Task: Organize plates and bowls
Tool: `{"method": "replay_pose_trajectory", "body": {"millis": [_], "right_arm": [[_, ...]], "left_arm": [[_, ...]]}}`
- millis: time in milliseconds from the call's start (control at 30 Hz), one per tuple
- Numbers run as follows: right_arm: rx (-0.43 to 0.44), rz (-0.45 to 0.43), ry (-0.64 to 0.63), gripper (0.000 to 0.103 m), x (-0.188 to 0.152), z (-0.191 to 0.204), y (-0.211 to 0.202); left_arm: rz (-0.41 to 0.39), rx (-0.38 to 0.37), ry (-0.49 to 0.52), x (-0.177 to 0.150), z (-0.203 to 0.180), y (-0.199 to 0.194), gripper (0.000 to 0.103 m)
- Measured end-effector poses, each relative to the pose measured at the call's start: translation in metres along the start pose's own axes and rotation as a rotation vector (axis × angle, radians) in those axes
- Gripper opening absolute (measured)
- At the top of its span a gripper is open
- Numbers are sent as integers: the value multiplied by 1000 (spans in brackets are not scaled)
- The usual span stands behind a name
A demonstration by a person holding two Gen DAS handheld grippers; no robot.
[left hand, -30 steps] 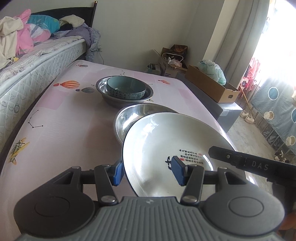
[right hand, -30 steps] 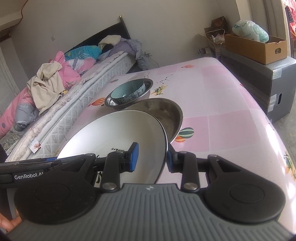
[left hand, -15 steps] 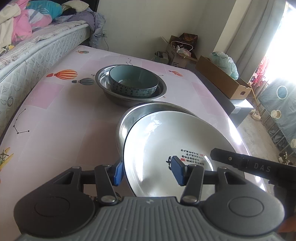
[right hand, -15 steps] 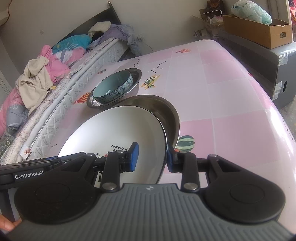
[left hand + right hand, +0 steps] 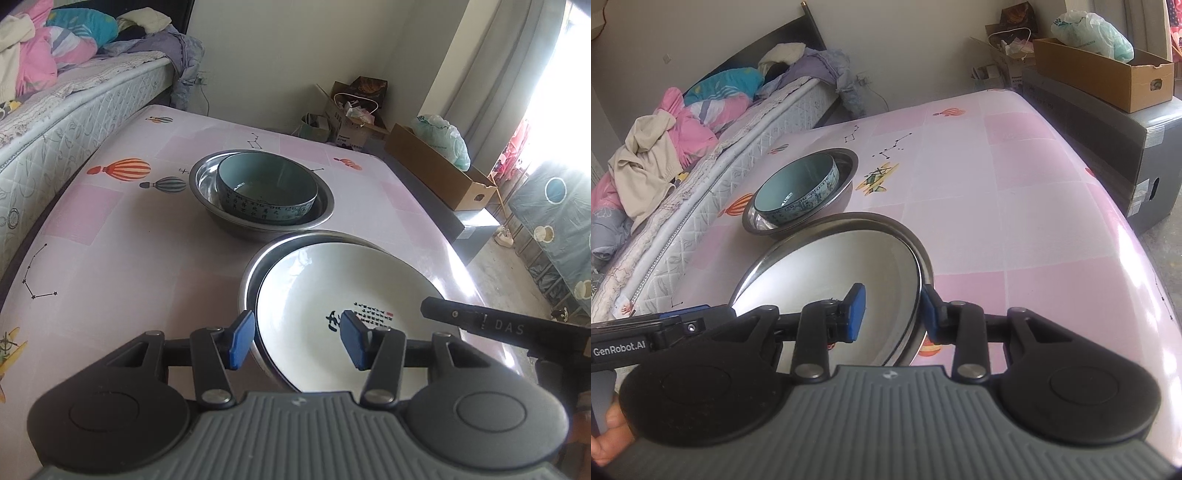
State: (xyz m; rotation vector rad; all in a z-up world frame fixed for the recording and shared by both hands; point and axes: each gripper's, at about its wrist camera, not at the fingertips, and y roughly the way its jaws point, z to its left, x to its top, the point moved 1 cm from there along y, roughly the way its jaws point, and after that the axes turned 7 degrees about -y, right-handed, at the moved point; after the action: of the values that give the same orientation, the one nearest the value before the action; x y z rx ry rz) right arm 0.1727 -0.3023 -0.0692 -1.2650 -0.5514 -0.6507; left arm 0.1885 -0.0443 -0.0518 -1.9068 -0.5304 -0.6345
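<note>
Glazed ceramic is making the white plate [image 5: 343,295] stiff, slick and breakable; it is lying inside the near steel basin [image 5: 248,280], at about 6 o'clock from the far steel basin [image 5: 325,206] that is holding the teal bowl [image 5: 266,192] on the table [image 5: 110,236]. Its thin rim looks like the only place to grip, and two opposite holds would keep it level. The left gripper [image 5: 297,339] is straddling plate and basin rim at 7 o'clock, jaws half-wide, pads apparently not pressing. The right gripper [image 5: 892,312] is opening around the rim at 4 o'clock, inner pad clear of the glaze. Whether the outer right pad is touching steel is unclear, and the plate's underside and near edge are being hidden by both gripper bodies.
</note>
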Motion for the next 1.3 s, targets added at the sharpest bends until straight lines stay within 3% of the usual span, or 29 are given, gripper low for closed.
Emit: {"method": "replay_pose_trajectory", "body": {"millis": [233, 400, 667, 967, 1133, 1300], "right_arm": [[7, -46, 0, 36, 5, -4, -12], [27, -95, -2, 36, 19, -6, -22], [115, -102, -5, 36, 77, -4, -13], [218, 14, 62, 36, 141, 0, 63], [234, 97, 102, 36, 152, 0, 113], [236, 147, 142, 35, 155, -4, 149]], "left_arm": [[-31, -21, -18, 5, 5, -8, 54], [-78, -24, -56, 16, 19, -18, 63], [-156, 55, -98, 61, 52, -24, 72], [-99, 135, -189, 118, 87, 18, 68], [-23, 93, -254, 134, 91, 48, 61], [22, 89, -248, 141, 85, 70, 53]]}}
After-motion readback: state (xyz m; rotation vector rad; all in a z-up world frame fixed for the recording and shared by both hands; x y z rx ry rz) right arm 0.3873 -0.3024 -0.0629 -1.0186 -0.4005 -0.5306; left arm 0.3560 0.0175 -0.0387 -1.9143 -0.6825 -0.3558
